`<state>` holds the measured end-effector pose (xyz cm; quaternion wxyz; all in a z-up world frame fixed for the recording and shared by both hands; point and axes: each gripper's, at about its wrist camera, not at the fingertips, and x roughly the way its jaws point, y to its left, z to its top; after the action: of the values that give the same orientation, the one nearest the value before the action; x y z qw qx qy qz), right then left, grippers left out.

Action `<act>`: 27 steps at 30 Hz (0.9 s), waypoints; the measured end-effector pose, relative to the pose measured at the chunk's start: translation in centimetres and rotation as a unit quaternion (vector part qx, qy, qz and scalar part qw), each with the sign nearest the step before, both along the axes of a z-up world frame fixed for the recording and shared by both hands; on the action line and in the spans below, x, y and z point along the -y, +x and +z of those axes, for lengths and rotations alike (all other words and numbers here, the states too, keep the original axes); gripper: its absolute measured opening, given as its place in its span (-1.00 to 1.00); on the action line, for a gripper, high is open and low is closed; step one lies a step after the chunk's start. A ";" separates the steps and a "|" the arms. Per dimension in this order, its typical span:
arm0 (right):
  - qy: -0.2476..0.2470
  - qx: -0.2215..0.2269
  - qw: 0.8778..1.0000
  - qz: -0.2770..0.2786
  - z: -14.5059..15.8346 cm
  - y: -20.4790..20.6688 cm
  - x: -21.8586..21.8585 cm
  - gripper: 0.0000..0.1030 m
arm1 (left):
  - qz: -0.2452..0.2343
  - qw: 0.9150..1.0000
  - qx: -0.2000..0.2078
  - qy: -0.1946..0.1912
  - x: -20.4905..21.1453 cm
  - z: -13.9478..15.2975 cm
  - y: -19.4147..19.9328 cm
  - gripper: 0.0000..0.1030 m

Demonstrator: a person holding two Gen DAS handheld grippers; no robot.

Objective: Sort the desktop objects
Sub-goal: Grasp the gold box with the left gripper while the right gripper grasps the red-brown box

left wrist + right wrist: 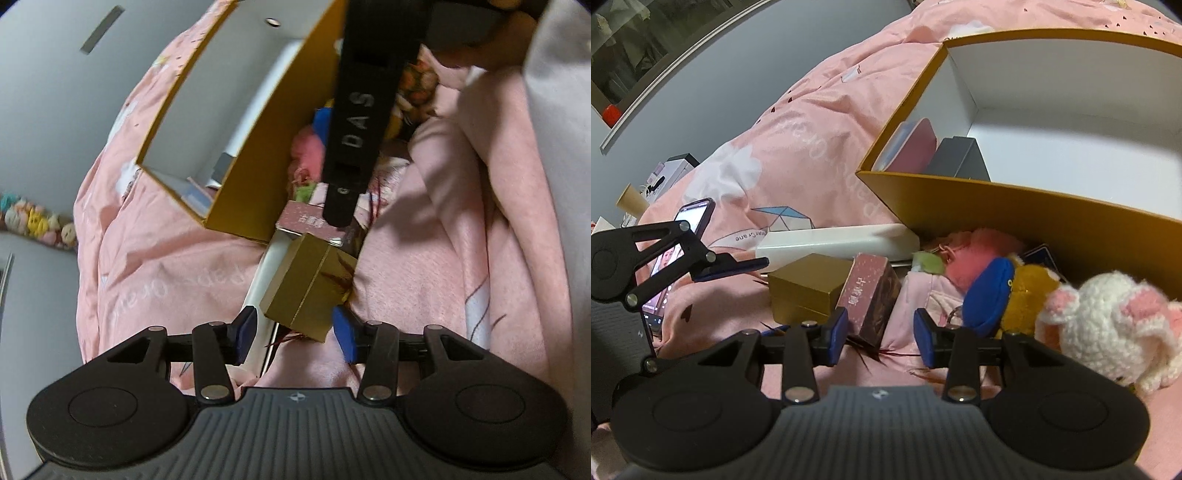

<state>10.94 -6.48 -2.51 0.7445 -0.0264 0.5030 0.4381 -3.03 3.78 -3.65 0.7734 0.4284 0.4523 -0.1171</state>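
A small gold box [306,288] lies on the pink bedding between the open fingers of my left gripper [295,332], which do not clamp it. It also shows in the right wrist view [805,288]. A pink patterned box [871,295] stands beside it, just in front of my open right gripper [881,332]; in the left wrist view this pink box [303,219] sits under the right gripper's arm [354,122]. A long white box [834,240] lies behind. A large yellow box [1015,206] holds a pink case [916,147] and a dark box [960,158].
Plush toys lie by the yellow box: a pink one [979,247], a blue-and-brown one [1004,291] and a white knitted one [1108,325]. A phone [679,243] lies at the left behind the left gripper's arm. Pink bedding [166,266] covers the surface.
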 end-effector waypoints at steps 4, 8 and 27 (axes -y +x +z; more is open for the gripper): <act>-0.005 -0.001 1.000 0.006 -0.2 -0.1 -0.4 -0.15 | -0.041 0.998 -0.004 0.037 0.8 -1.0 -0.3 0.03; -0.007 0.000 1.000 0.005 -0.2 -0.1 -0.4 -0.09 | -0.070 0.996 -0.009 0.061 1.2 -1.8 -0.1 0.03; -0.003 -0.014 1.000 0.005 -0.5 0.5 -1.2 -0.08 | -0.022 0.999 0.025 0.017 0.4 -2.9 1.7 0.15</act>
<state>11.40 -5.30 -3.05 0.7355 -0.0248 0.5141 0.4405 -1.35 3.43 -6.57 0.7743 0.4542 0.4254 -0.1151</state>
